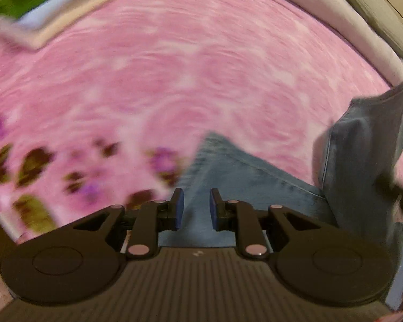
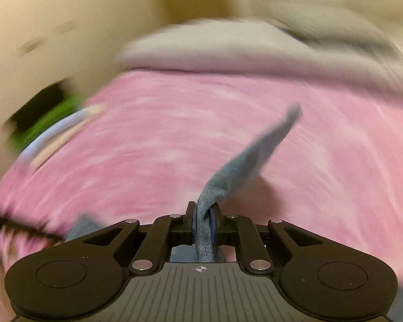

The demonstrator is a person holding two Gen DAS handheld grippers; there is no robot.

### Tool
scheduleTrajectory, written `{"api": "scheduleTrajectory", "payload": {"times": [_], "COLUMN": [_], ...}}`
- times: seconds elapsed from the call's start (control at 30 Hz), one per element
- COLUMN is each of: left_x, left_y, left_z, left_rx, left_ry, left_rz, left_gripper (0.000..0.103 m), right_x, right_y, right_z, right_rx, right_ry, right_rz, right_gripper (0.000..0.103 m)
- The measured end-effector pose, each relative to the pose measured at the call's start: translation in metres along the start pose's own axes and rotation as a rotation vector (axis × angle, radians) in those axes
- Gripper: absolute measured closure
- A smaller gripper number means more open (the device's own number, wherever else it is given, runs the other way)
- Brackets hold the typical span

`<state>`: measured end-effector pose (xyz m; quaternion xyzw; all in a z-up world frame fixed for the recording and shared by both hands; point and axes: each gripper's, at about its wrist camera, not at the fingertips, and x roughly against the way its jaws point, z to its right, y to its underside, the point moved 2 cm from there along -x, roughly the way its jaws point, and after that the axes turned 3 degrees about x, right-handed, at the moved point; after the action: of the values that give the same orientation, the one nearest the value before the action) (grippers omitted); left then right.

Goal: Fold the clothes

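far left, a stack (image 1: 40,8) of folded clothes lies on the pink bed (image 1: 201,67), well apart from the work. the jeans (image 1: 228,171) lie partly on the bed near the person; one part hangs raised at the right edge of the left view

step in hand, as judged: carry the raised denim over for a fold. keep the cloth taut between both claws, move them at the same rate, and lay edge on edge before release. both views are blurred, so slow down for placement

left claw (image 1: 197,208): pads (image 1: 179,206) apart with denim seen between them, not pinched; it points along the bed, low over the jeans

right claw (image 2: 204,224): clamped on a bunched strip of jeans (image 2: 252,158) which trails forward above the bed (image 2: 174,134); it points toward the pillows (image 2: 215,51)
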<state>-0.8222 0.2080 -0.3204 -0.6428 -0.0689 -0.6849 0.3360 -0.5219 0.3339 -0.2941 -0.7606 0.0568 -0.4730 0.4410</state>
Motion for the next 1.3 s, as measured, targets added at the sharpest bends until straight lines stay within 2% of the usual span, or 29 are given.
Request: {"api": "scheduleTrajectory", "payload": {"times": [0.1, 0.2, 0.3, 0.37, 0.4, 0.43, 0.5, 0.6, 0.67, 0.8, 0.93, 0.97, 1.07, 1.17, 1.2, 1.23, 1.27, 1.3], "left_x": [0.014, 0.021, 0.02, 0.015, 0.014, 0.013, 0.012, 0.022, 0.03, 0.027, 0.011, 0.009, 0.0, -0.008, -0.011, -0.014, -0.017, -0.014], "left_y": [0.004, 0.009, 0.019, 0.025, 0.028, 0.031, 0.036, 0.039, 0.04, 0.044, 0.048, 0.049, 0.05, 0.052, 0.053, 0.053, 0.054, 0.054], "left_z": [-0.029, -0.046, -0.053, -0.054, -0.054, -0.055, -0.057, -0.061, -0.066, -0.074, -0.079, -0.08, -0.084, -0.087, -0.089, -0.09, -0.091, -0.091], "left_rx": [0.066, 0.093, 0.11, 0.128, 0.141, 0.156, 0.183, 0.201, 0.222, 0.306, 0.396, 0.407, 0.44, 0.473, 0.484, 0.495, 0.506, 0.477], "left_ry": [-0.022, -0.022, 0.002, 0.027, 0.038, 0.048, 0.062, 0.077, 0.115, 0.198, 0.232, 0.23, 0.224, 0.217, 0.215, 0.213, 0.211, 0.214], "left_rz": [0.02, 0.023, 0.006, -0.012, -0.016, -0.019, -0.02, 0.025, 0.057, 0.037, 0.008, 0.004, -0.005, -0.015, -0.018, -0.021, -0.025, -0.021], "left_gripper": [0.087, 0.087, 0.085, 0.085, 0.085, 0.085, 0.085, 0.085, 0.082, 0.08, 0.08, 0.079, 0.079, 0.08, 0.082, 0.097, 0.102, 0.102], "right_x": [-0.013, -0.018, -0.006, 0.002, 0.007, 0.011, 0.02, 0.033, 0.042, 0.056, 0.072, 0.077, 0.094, 0.105, 0.107, 0.108, 0.108, 0.109], "right_y": [0.022, 0.051, 0.064, 0.071, 0.074, 0.078, 0.085, 0.096, 0.103, 0.122, 0.142, 0.149, 0.187, 0.219, 0.227, 0.233, 0.239, 0.241], "right_z": [-0.062, -0.092, -0.084, -0.076, -0.071, -0.067, -0.058, -0.046, -0.037, -0.004, 0.025, 0.032, 0.051, 0.057, 0.057, 0.057, 0.057, 0.057], "right_rx": [0.138, 0.184, 0.119, 0.067, 0.04, 0.014, -0.038, -0.117, -0.17, -0.441, -0.762, -0.869, -1.352, -1.68, -1.746, -1.794, -1.835, -1.853], "right_ry": [-0.137, -0.188, -0.171, -0.153, -0.145, -0.136, -0.119, -0.093, -0.075, -0.01, -0.013, -0.029, -0.098, -0.122, -0.114, -0.1, -0.095, -0.09], "right_rz": [-0.123, -0.239, -0.284, -0.309, -0.321, -0.334, -0.358, -0.394, -0.418, -0.436, -0.389, -0.369, -0.273, -0.157, -0.138, -0.131, -0.124, -0.115], "right_gripper": [0.09, 0.08, 0.079, 0.071, 0.062, 0.059, 0.059, 0.059, 0.059, 0.059, 0.059, 0.059, 0.059, 0.059, 0.059, 0.059, 0.059, 0.059]}}
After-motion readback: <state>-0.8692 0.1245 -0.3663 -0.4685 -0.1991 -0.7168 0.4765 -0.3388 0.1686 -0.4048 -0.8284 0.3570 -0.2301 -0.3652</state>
